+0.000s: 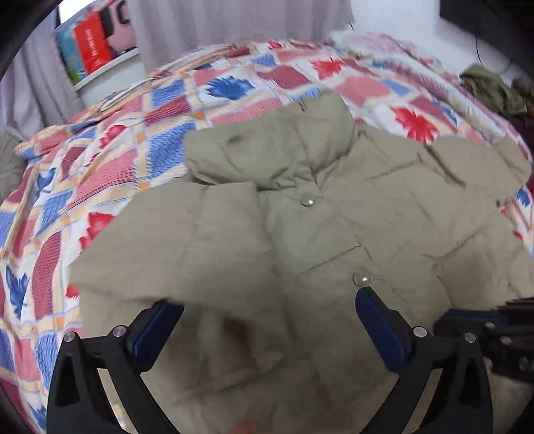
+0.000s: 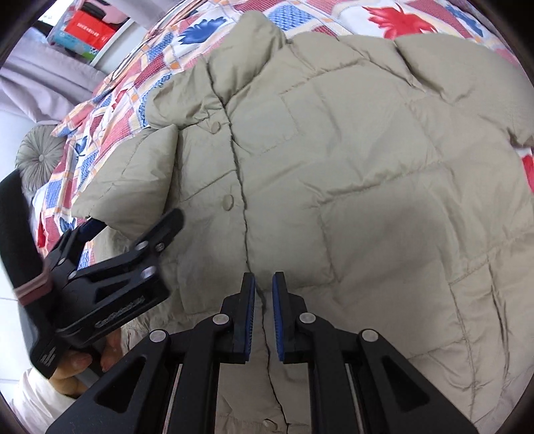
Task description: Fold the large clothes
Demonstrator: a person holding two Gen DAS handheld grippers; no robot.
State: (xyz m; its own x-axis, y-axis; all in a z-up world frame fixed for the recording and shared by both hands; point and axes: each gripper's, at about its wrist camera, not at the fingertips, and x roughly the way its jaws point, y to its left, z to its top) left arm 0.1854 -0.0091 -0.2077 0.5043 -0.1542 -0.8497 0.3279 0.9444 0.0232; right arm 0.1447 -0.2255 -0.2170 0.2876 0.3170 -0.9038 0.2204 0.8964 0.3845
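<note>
One puffer jacket (image 2: 333, 173) on patterned bedspread (image 1: 110, 160) — front up, buttoned.

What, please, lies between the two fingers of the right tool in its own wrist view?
Only the jacket below: its front closure seam runs through the narrow gap of the right tool, which pinches nothing, as the right wrist view shows.

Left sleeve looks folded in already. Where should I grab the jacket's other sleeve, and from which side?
Judging by the right wrist view, take the beige puffer jacket at the outer edge of its spread sleeve, coming from the bedspread side. That edge lies flat and exposed. The right gripper, nearly shut, must open first.
</note>
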